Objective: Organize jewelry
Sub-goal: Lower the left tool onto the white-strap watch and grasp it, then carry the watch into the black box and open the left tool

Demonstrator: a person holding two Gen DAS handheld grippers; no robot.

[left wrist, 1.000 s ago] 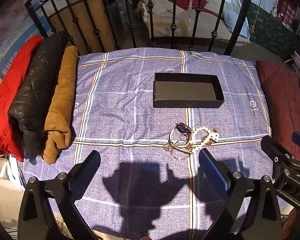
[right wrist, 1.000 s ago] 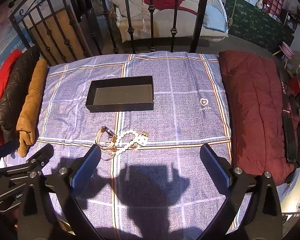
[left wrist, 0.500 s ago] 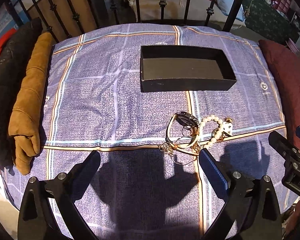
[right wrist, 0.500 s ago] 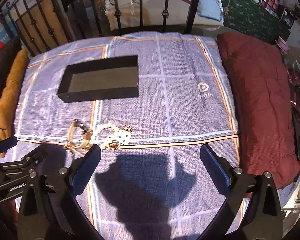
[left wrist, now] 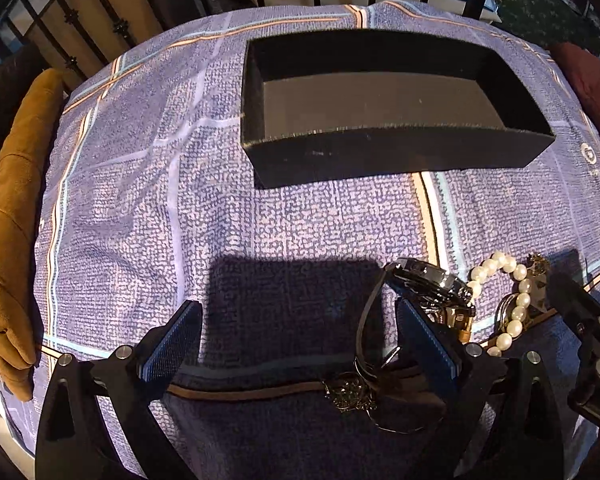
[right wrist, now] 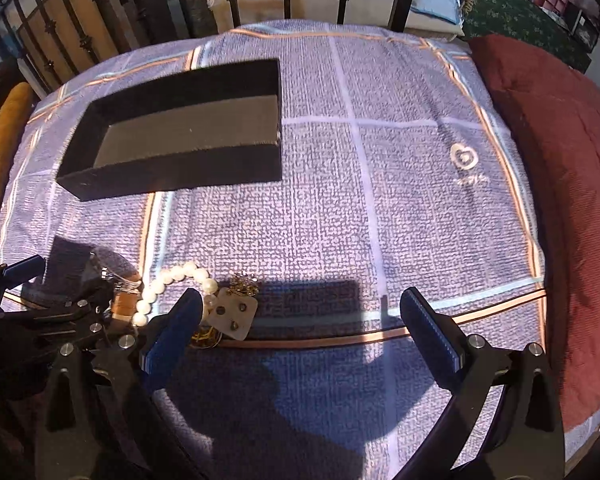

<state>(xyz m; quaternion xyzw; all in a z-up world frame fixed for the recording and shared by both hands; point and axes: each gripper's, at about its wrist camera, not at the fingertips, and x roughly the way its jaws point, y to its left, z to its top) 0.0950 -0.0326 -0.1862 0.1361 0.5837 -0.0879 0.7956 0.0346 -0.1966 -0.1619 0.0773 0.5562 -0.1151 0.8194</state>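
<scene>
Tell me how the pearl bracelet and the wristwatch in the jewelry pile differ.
The pearl bracelet is a loop of round white beads; the wristwatch has a dark shiny case on a thin strap. The bracelet lies on the pile's right side, the wristwatch left of it, beside the left gripper's right finger. Both rest on the purple cloth, outside the black box.

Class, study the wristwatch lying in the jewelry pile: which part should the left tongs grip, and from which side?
Grip the watch's strap loop, from above: it stands up off the cloth as a thin band, free of the pearl bracelet.
</scene>
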